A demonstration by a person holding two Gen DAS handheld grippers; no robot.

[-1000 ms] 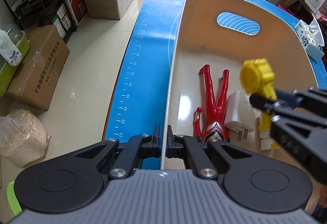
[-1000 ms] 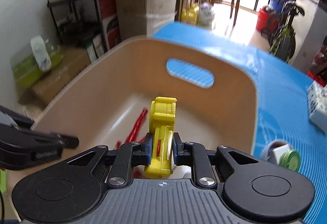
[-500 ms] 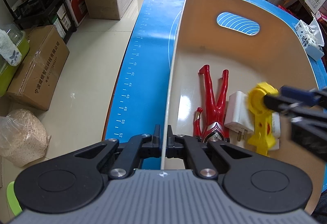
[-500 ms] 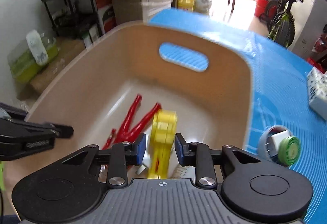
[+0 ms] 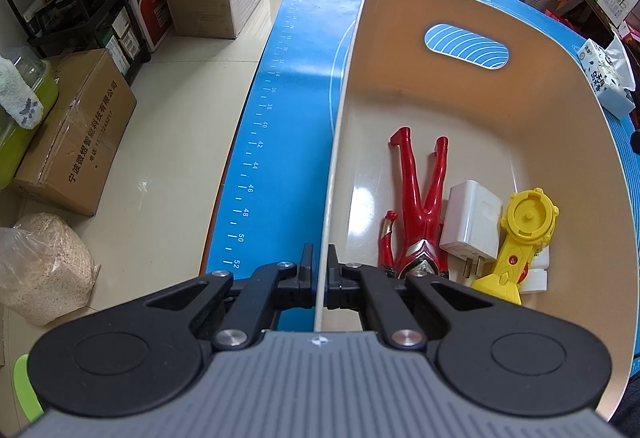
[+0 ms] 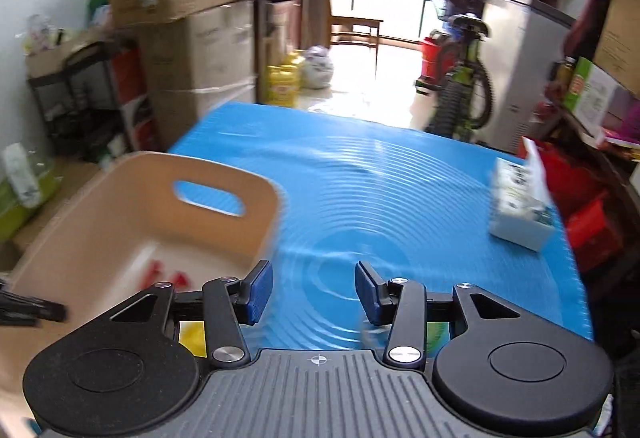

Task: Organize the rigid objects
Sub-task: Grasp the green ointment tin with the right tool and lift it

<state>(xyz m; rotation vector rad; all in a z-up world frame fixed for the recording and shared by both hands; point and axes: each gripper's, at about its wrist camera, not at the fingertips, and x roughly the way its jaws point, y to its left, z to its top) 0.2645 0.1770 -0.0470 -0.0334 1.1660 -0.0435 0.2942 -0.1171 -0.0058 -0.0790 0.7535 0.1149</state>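
My left gripper (image 5: 319, 262) is shut on the near left wall of the beige bin (image 5: 480, 110), pinching its rim. Inside the bin lie a red toy figure (image 5: 424, 206), a white charger plug (image 5: 472, 222) and the yellow toy launcher (image 5: 520, 234), which rests on a small white piece. In the blurred right wrist view my right gripper (image 6: 314, 290) hangs over the blue mat (image 6: 400, 190) just right of the bin (image 6: 120, 222). Its jaws are opening and nothing is between them. A bit of yellow (image 6: 190, 336) shows under its left finger.
A tissue pack (image 6: 520, 210) lies on the mat at the right, also the tissue pack (image 5: 604, 78) beyond the bin's right wall. Cardboard boxes (image 5: 72, 126), a black shelf and a sack stand on the floor to the left. A bicycle (image 6: 460, 78) stands behind the table.
The right gripper let go of the yellow launcher, which now lies in the bin beside the charger. It then drew out of the bin and swung right over the mat. The left gripper kept still.
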